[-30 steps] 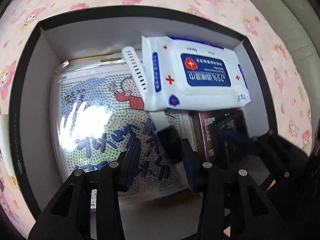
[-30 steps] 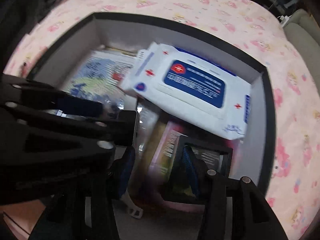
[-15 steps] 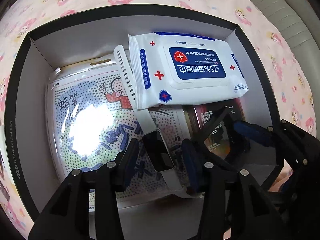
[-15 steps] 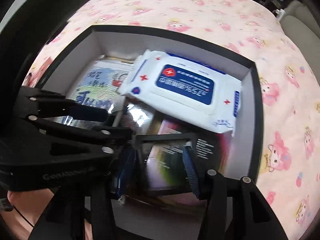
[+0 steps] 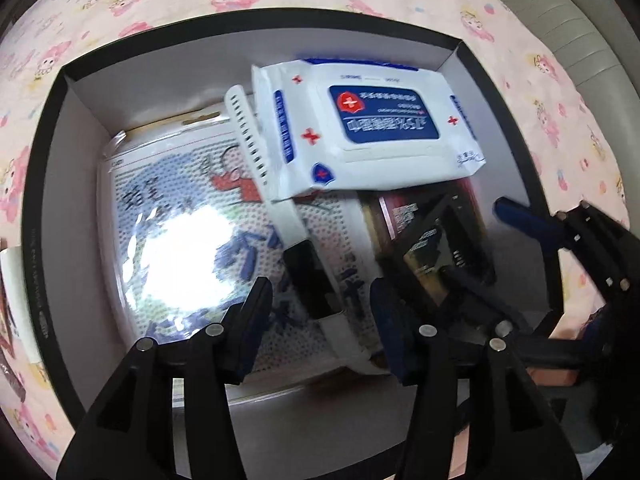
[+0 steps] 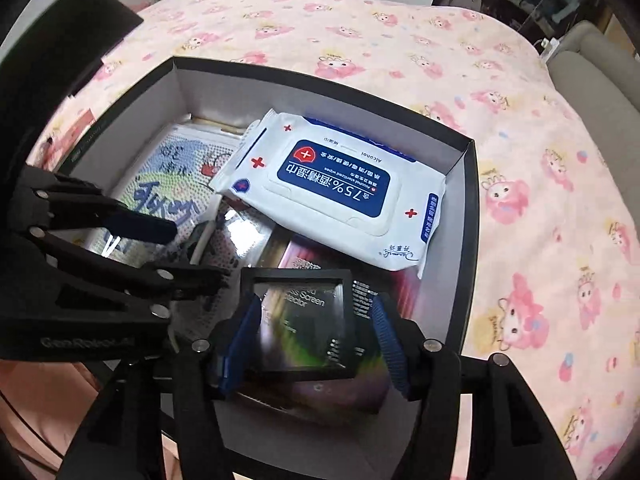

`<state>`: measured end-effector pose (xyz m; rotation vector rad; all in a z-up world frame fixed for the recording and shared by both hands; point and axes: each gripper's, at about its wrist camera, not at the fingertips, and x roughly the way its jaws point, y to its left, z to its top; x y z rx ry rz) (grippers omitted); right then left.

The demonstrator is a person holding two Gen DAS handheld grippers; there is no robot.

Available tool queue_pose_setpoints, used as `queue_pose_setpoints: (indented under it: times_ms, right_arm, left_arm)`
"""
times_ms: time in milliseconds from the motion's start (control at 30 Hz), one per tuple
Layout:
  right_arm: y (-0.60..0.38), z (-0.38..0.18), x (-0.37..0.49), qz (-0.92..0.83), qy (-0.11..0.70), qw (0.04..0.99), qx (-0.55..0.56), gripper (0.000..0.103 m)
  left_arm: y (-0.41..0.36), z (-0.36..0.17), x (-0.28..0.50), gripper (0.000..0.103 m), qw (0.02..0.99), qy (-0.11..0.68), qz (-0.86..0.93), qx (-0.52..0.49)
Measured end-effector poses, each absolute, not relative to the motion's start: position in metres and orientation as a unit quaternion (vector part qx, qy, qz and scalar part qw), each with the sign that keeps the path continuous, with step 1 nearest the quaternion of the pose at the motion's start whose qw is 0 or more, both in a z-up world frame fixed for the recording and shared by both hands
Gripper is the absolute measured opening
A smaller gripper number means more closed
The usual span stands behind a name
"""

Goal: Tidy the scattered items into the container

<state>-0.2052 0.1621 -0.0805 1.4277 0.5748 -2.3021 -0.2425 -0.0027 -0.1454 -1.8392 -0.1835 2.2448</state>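
Note:
A black box (image 5: 44, 184) with grey inner walls holds a wet-wipes pack (image 5: 372, 128), a bead-art packet (image 5: 168, 232), a white-strapped smartwatch (image 5: 308, 280) and a dark screen-protector box (image 5: 440, 248). My left gripper (image 5: 320, 312) is open just above the watch, which lies loose on the packet. My right gripper (image 6: 312, 332) is open with its pads either side of the screen-protector box (image 6: 308, 320), which lies in the black box (image 6: 468, 216). The wipes pack (image 6: 336, 188) lies across the other items.
The box sits on a pink cartoon-print bedspread (image 6: 400, 52). A grey cushion or sofa edge (image 6: 592, 80) lies at the far right. The left gripper's arm (image 6: 92, 248) crosses the right wrist view on the left.
Both grippers have drawn back and up from the box. The watch lies released on the packet and the screen-protector box rests inside between the right pads.

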Motion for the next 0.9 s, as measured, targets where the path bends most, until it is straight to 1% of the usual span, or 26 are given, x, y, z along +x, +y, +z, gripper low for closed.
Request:
queue_pose_setpoints:
  times_ms: [67,167,233,333,433,500,633,767,800,833,900]
  right_arm:
    - [0.162,-0.079,-0.202,-0.823,0.208,0.178,0.497,0.053]
    - [0.166,-0.072,-0.207,-0.839,0.194,0.165,0.481,0.053]
    - [0.17,-0.071,-0.21,-0.84,0.164,0.177,0.486,0.053]
    - [0.171,-0.072,-0.216,-0.837,0.127,0.188,0.497,0.053]
    - [0.172,-0.075,-0.209,-0.836,0.119,0.185,0.503,0.053]
    - [0.166,-0.082,-0.208,-0.836,0.123,0.181,0.504,0.053]
    - [0.16,-0.092,-0.201,-0.835,0.143,0.174,0.503,0.053]
    - [0.158,-0.096,-0.2,-0.83,0.141,0.18,0.508,0.053]
    - [0.158,-0.096,-0.2,-0.83,0.14,0.181,0.509,0.053]
    - [0.158,-0.096,-0.2,-0.83,0.138,0.182,0.509,0.053]
    - [0.16,-0.094,-0.199,-0.831,0.128,0.185,0.509,0.053]
  left_arm:
    - [-0.011,-0.147,-0.241,0.052,0.112,-0.07,0.766,-0.629]
    - [-0.012,-0.155,-0.239,0.052,0.123,-0.065,0.763,-0.631]
    - [-0.003,-0.158,-0.236,0.052,0.137,-0.048,0.761,-0.632]
    - [0.011,-0.162,-0.23,0.049,0.139,-0.004,0.764,-0.63]
    - [0.011,-0.165,-0.228,0.049,0.114,0.025,0.769,-0.628]
    - [0.003,-0.165,-0.228,0.052,0.092,0.035,0.772,-0.628]
    - [-0.017,-0.164,-0.229,0.052,0.06,0.038,0.776,-0.627]
    - [-0.04,-0.16,-0.225,0.052,0.027,0.037,0.785,-0.618]
    - [-0.045,-0.159,-0.225,0.051,0.025,0.031,0.786,-0.616]
    - [-0.05,-0.157,-0.225,0.045,0.028,0.02,0.788,-0.615]
    - [-0.059,-0.152,-0.226,0.045,0.043,-0.011,0.791,-0.611]
